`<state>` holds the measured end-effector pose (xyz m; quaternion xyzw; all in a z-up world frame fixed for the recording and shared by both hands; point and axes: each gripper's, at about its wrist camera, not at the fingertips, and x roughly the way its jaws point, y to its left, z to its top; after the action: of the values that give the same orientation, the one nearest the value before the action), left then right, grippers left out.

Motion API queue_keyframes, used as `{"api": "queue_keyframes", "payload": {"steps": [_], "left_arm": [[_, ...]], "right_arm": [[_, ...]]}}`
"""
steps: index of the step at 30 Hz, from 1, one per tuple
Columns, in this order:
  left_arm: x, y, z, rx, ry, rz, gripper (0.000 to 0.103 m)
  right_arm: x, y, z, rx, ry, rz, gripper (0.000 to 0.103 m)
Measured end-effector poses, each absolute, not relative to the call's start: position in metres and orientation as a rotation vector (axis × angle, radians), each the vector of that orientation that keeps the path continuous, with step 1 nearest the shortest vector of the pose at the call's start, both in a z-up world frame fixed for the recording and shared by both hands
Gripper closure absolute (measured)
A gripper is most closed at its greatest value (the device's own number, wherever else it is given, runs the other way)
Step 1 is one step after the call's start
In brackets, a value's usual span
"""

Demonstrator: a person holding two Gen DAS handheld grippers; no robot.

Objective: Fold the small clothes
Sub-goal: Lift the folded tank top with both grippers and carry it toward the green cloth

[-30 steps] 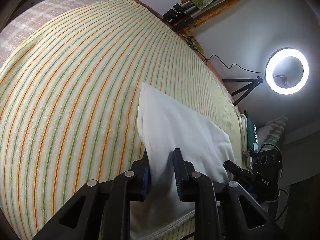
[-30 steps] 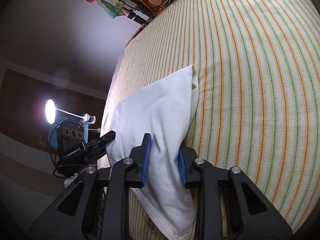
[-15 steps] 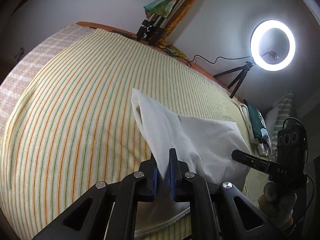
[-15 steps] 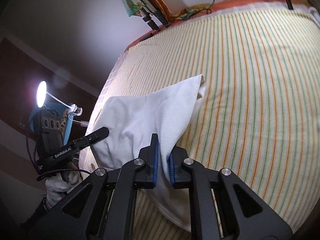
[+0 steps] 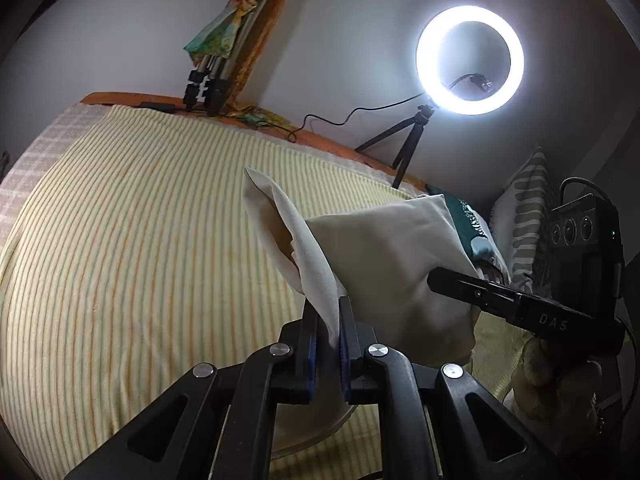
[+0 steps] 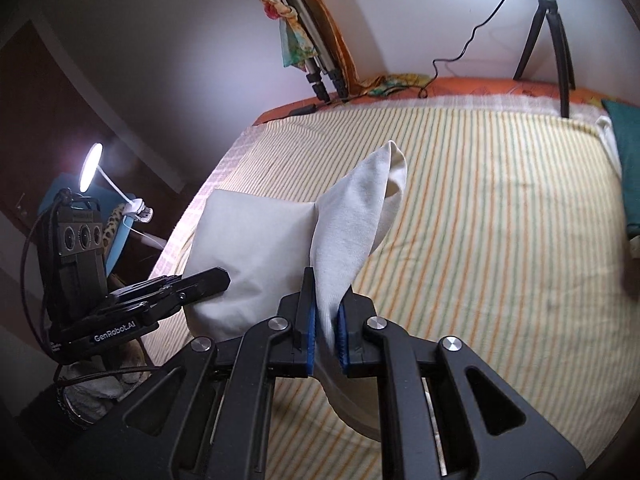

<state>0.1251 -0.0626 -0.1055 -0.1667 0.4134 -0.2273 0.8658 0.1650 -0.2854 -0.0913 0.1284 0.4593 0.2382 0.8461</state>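
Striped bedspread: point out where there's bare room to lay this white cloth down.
The striped bedspread lies bare between the lifted white cloth and the teal pillow, and left of the cloth in the left wrist view. Crowded: far edge, by tripod, cable and folded stands.

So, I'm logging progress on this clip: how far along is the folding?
Done: both grippers have gripped the white garment. In hand: the left gripper and the right gripper are each shut on an edge of it, holding it up off the striped bedspread. Left: no flat, finished fold shows; it must be laid over and smoothed.
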Motion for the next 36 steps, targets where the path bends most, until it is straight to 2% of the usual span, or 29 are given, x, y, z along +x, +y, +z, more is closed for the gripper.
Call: {"api": "queue_keyframes", "payload": {"steps": [14, 36], "left_arm": [[0.173, -0.174, -0.065, -0.264, 0.808, -0.608, 0.098], [0.249, -0.389, -0.056, -0.175, 0.761, -0.756, 0.098]], "right_arm": [[0.162, -0.401, -0.055, 0.259, 0.866, 0.361, 0.093], [0.167, -0.593, -0.037, 0.219, 0.769, 0.065, 0.093]]}}
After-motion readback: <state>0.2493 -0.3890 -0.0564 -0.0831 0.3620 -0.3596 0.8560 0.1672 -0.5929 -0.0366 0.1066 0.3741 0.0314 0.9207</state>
